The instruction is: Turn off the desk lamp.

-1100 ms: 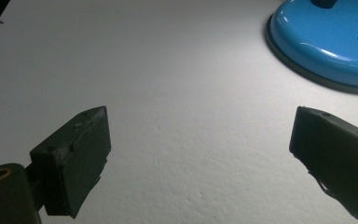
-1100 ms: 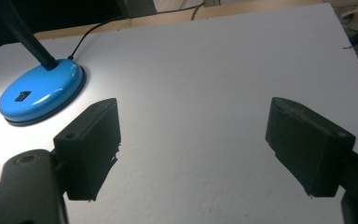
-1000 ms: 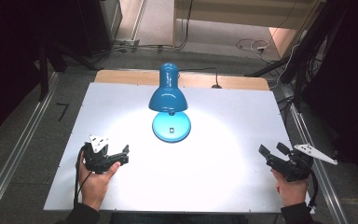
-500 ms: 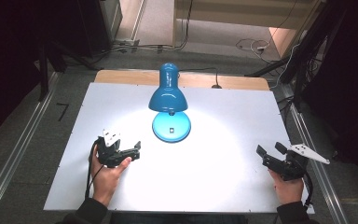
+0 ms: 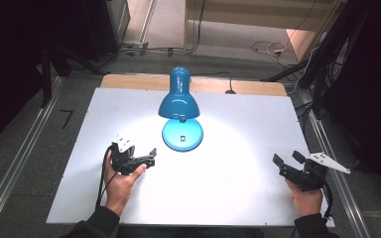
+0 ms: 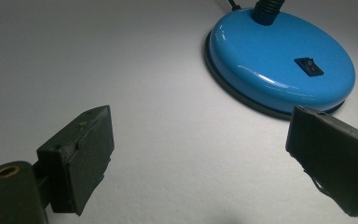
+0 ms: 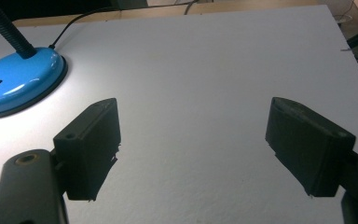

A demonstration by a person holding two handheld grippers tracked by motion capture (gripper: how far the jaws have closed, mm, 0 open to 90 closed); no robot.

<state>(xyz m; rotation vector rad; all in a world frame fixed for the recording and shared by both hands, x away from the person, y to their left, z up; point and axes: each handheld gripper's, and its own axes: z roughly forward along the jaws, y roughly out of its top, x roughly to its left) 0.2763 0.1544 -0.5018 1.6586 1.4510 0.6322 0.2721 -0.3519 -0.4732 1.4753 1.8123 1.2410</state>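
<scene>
Left gripper [image 5: 146, 159] sits low on the white counter [image 5: 238, 198], fingers [image 6: 81, 158] spread wide, empty, just short of the blue lamp's [image 5: 180, 99] round base [image 6: 279, 65] at mid-counter, switch [image 6: 309, 66] facing it. Right gripper [image 5: 286, 164] waits well apart near the right edge, fingers wide too.

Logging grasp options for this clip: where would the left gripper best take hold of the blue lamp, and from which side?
Probably the black gooseneck just above the round base, with the left gripper coming in from the person's left. The base is a wide, low, smooth dome, likely too broad for the open jaws, and the shade hangs over it, blocking a top approach. The thin neck would fit between them.
</scene>
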